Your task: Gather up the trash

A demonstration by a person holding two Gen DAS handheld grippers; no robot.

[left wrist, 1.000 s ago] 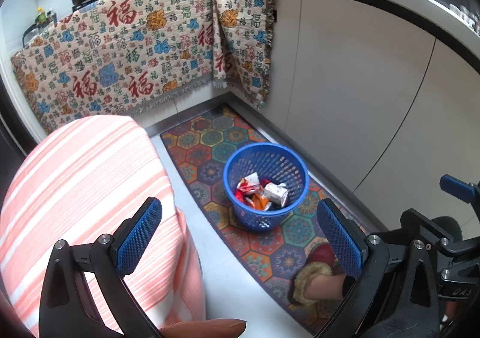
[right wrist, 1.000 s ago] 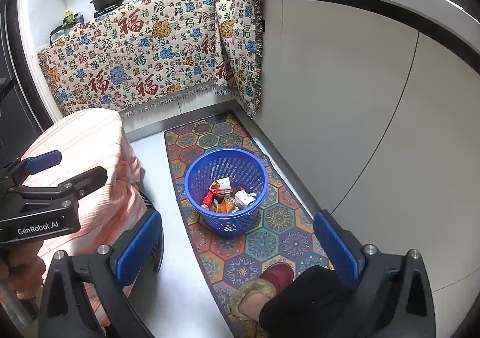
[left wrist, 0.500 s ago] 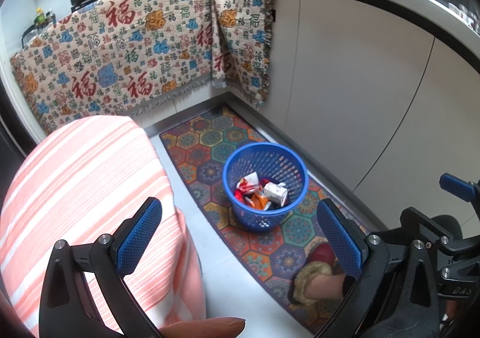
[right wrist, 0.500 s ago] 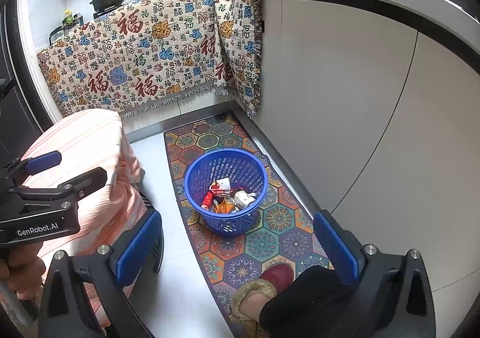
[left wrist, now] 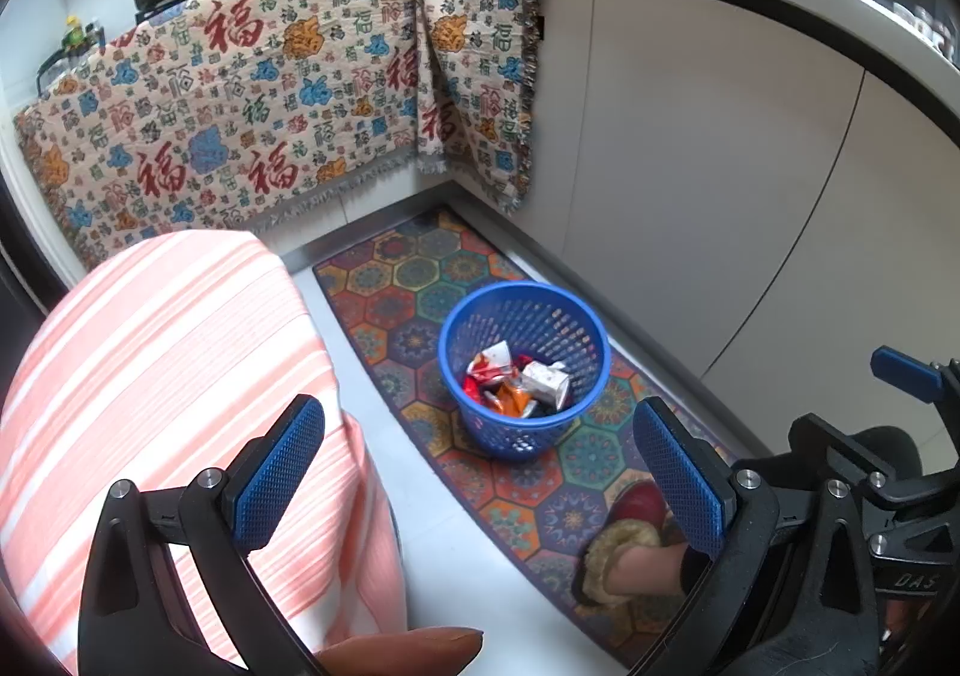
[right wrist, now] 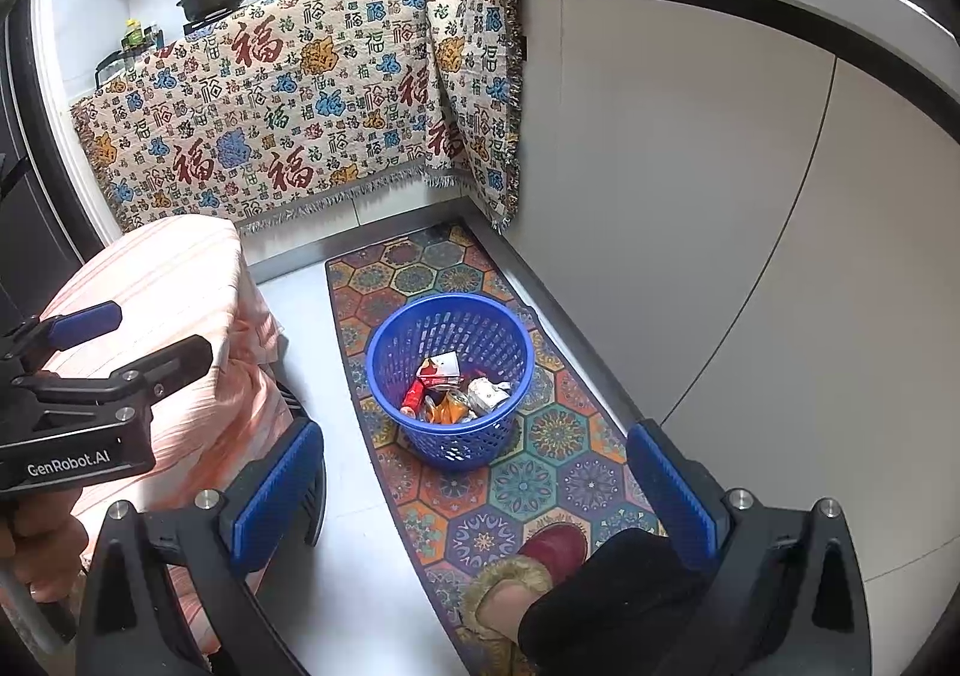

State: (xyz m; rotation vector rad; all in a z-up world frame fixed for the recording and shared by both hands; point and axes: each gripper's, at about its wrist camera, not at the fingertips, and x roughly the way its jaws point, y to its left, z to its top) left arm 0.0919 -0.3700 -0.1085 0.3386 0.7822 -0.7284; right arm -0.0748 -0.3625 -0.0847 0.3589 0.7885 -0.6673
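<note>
A blue mesh basket [left wrist: 576,424] [right wrist: 444,442] stands on a patterned floor mat and holds several crumpled wrappers and a small carton [left wrist: 516,385] [right wrist: 456,388]. My left gripper [left wrist: 480,466] hangs open above the floor, with nothing between its blue pads. My right gripper [right wrist: 474,490] is open too and holds nothing. Both are well above and in front of the basket. In the right wrist view the left gripper's body [right wrist: 78,412] shows at the left edge.
A table under an orange striped cloth [left wrist: 150,388] [right wrist: 168,316] stands left of the basket. White cabinet fronts [left wrist: 720,184] run along the right. A patterned cloth [left wrist: 270,94] hangs over the far counter. A person's foot in a red slipper [right wrist: 540,562] rests on the mat [right wrist: 540,484].
</note>
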